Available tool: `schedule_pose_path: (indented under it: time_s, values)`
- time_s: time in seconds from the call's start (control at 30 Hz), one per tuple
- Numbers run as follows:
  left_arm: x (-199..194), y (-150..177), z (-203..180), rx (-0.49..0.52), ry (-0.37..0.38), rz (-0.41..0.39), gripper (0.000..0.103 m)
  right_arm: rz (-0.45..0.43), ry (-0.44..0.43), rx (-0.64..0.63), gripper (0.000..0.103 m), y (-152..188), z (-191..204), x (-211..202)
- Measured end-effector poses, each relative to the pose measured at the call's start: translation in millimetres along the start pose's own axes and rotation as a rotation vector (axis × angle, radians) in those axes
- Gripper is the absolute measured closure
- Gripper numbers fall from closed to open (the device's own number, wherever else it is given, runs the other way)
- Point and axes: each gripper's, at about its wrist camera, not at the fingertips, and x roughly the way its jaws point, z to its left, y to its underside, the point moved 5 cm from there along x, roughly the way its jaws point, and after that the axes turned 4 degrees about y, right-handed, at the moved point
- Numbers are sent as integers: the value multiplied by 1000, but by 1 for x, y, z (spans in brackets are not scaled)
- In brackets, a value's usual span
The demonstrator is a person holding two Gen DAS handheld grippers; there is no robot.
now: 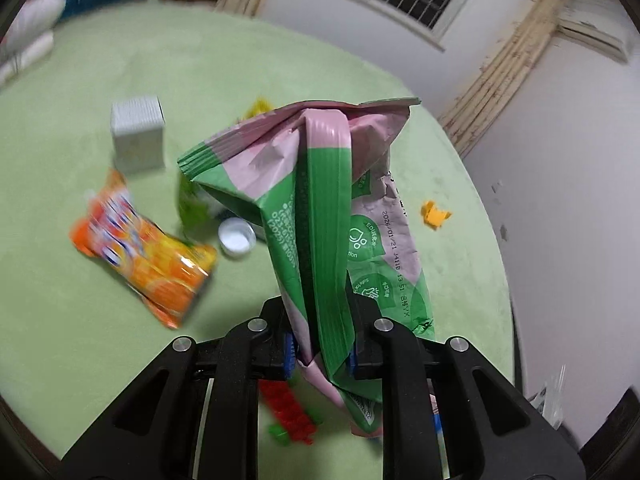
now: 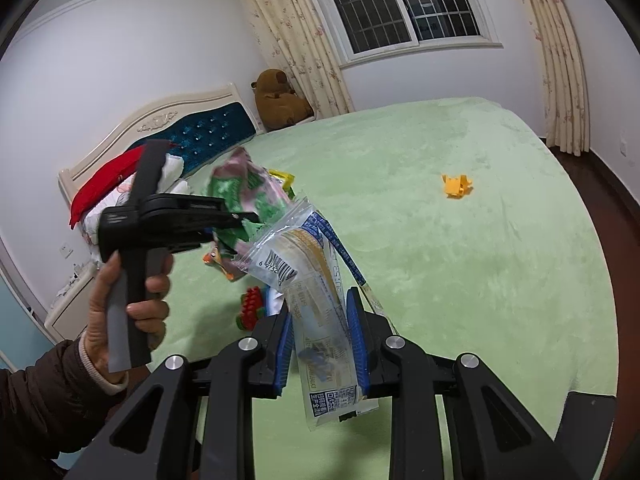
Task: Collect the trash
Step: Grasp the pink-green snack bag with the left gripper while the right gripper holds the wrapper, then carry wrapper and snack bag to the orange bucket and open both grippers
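Note:
My left gripper (image 1: 320, 350) is shut on a green and pink snack bag (image 1: 320, 208) and holds it up above the green bed. The same gripper and bag (image 2: 244, 196) show at the left of the right wrist view, held by a hand. My right gripper (image 2: 320, 332) is shut on a clear plastic wrapper (image 2: 316, 280) with a barcode, lifted over the bed. On the bed lie an orange snack bag (image 1: 148, 252), a white cap (image 1: 237, 237), a lime green wrapper (image 1: 192, 204) and a yellow wrapper (image 1: 260, 106).
A white box (image 1: 138, 134) stands on the green bedspread (image 2: 480, 260). A yellow toy (image 2: 456, 185) lies alone to the right. A red and green toy (image 2: 254, 306) lies near the grippers. Pillows, headboard and a brown plush (image 2: 280, 100) are at the back.

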Motion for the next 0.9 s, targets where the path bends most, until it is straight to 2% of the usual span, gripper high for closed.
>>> schedule_pose_path:
  time_s: [0.13,0.3,0.47,0.63,0.73,0.83,0.9]
  values:
    - [-31,-4,2,93,-47,-63,86,-8,0,-6,77,-2,12,-6]
    - [-57,8,-5,220,-90,-93,86,-5,-7,-18,77,2,29,-16]
    - [-77,34,-8,299,-99,-81,86,4,-8,-15,77,11,46,-24]
    - [-107,70,-9,379,-93,-76,87,32,8,15,77,30,60,-28]
    - [-114,96,-12,419,-93,-47,87,50,14,38,77,46,69,-30]
    - [-116,120,-11,488,-101,-63,90,65,5,43,77,59,77,-28]
    - [-110,128,-7,477,-93,-41,97,81,4,43,77,67,81,-24]
